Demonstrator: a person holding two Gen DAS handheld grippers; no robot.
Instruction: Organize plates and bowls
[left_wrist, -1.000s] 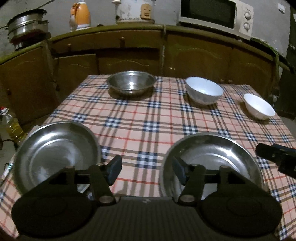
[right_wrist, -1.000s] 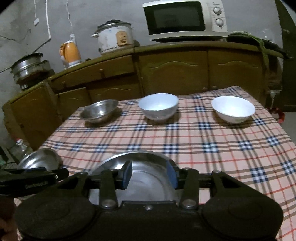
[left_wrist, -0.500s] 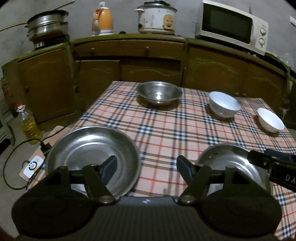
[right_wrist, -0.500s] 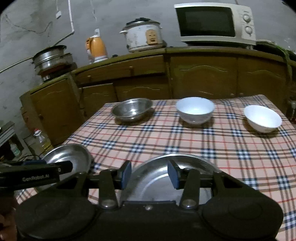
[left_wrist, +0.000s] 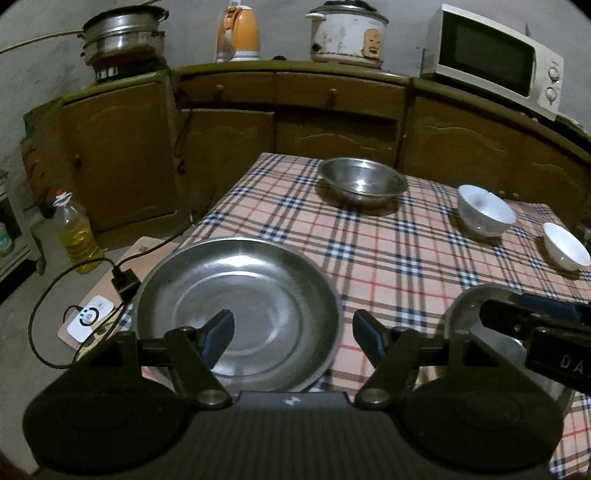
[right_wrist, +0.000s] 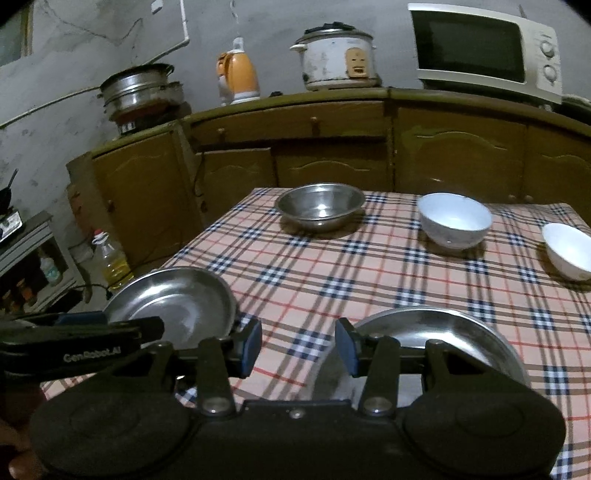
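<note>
Two steel plates lie at the near edge of the plaid table: the left plate (left_wrist: 240, 306) (right_wrist: 177, 299) and the right plate (right_wrist: 436, 339) (left_wrist: 469, 314). A steel bowl (left_wrist: 362, 181) (right_wrist: 320, 205) and two white bowls, a larger one (left_wrist: 485, 214) (right_wrist: 456, 219) and a smaller one (left_wrist: 567, 247) (right_wrist: 569, 249), stand along the far side. My left gripper (left_wrist: 293, 334) is open and empty, hovering over the left plate's right rim. My right gripper (right_wrist: 298, 349) is open and empty, above the cloth between the two plates.
Wooden cabinets (left_wrist: 332, 122) run behind the table with a microwave (left_wrist: 495, 59), rice cooker (left_wrist: 347, 33), kettle (left_wrist: 238, 33) and steel pots (left_wrist: 122, 33). On the floor at left stand an oil bottle (left_wrist: 77, 236) and a cabled device (left_wrist: 90, 317).
Both grippers have moved left and drawn back. The left one now sits over the left plate; the right one has shifted off the right plate and its jaws have widened.
</note>
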